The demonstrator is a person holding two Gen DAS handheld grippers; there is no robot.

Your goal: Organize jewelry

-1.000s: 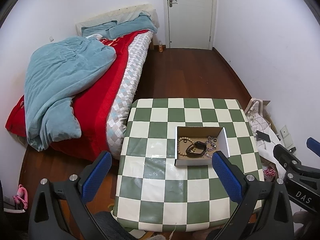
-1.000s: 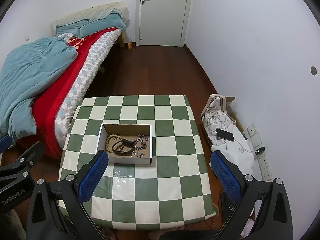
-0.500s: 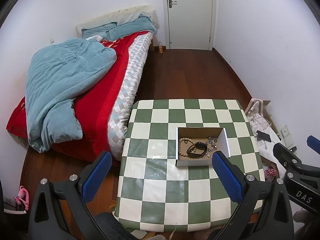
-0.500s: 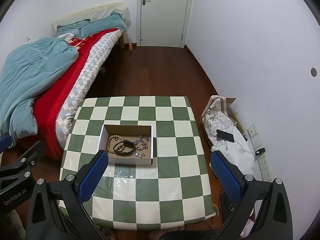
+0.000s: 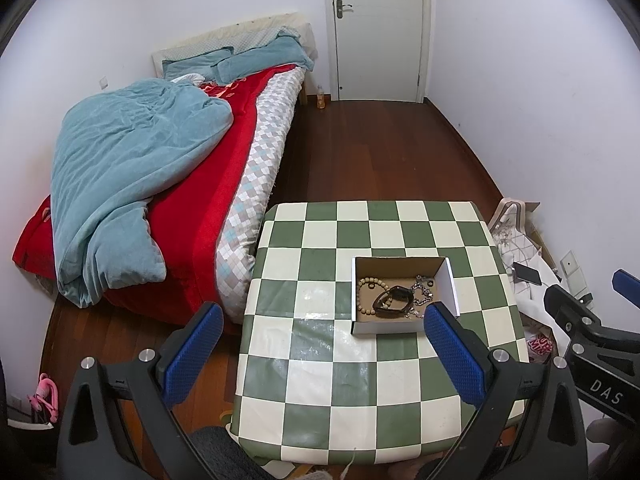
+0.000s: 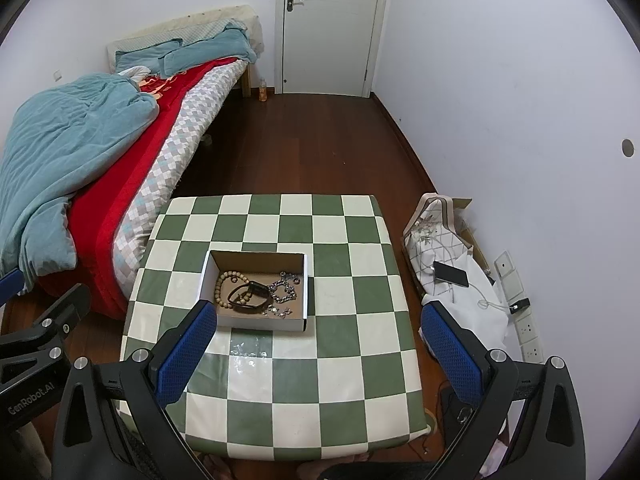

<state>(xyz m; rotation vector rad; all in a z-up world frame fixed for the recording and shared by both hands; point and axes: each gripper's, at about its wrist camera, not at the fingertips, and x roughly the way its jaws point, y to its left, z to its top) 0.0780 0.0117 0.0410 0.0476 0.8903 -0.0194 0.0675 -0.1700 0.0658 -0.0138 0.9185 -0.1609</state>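
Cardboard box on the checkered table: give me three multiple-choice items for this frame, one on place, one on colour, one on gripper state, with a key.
1. Where does the jewelry lie?
A. Inside the cardboard box
B. Spread on the bed
C. On the wooden floor

2. What colour are the squares of the checkered table?
A. Red and black
B. Green and white
C. Blue and yellow

3. How do the left gripper and right gripper stand?
A. Both shut on a bracelet
B. One holds the box
C. Both open and holding nothing

Key: 1 A, since the bead bracelet, black band and silver chain all sit within the box walls. 2 B, since the tabletop alternates green and white squares. 3 C, since each gripper's blue pads stand wide apart above the table with nothing between them.
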